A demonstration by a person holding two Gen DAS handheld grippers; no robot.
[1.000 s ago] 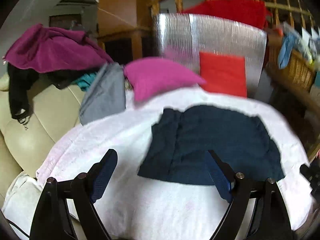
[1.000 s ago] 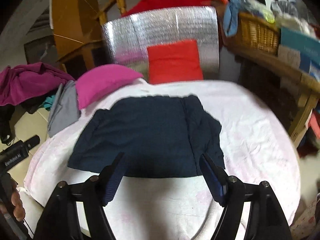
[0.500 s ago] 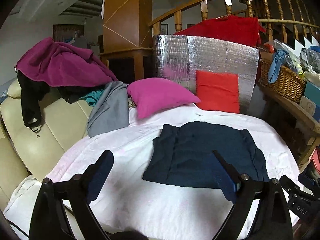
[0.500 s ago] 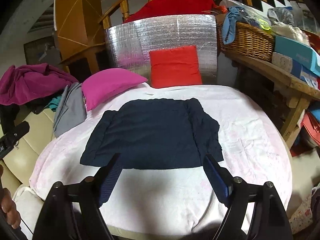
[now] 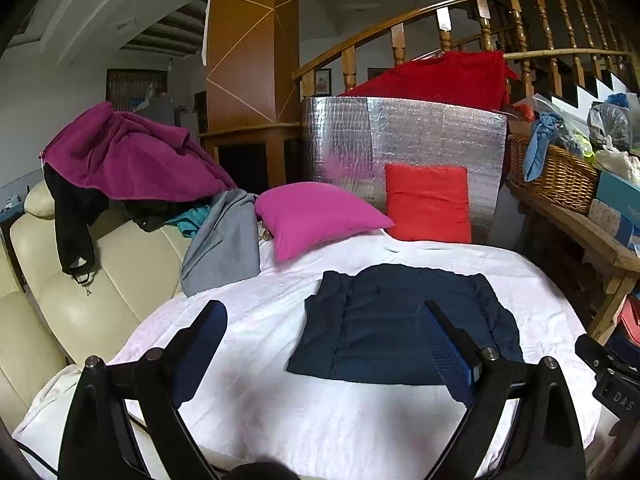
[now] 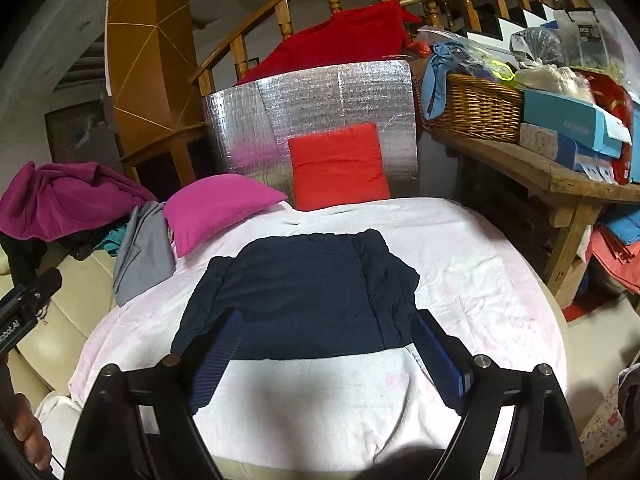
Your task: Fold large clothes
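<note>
while both grippers hang above the white blanket point(image 5: 360, 420), each has its fingers spread wide and grips nothing. ahead of the left gripper point(image 5: 324, 344), the navy garment point(image 5: 400, 320) lies flat, folded, mostly beyond the right-hand finger. for the right gripper point(image 6: 324, 348), the garment's near edge lies between its fingertips. a pink pillow point(image 6: 216, 208) sits farther off, left of the fingers.
</note>
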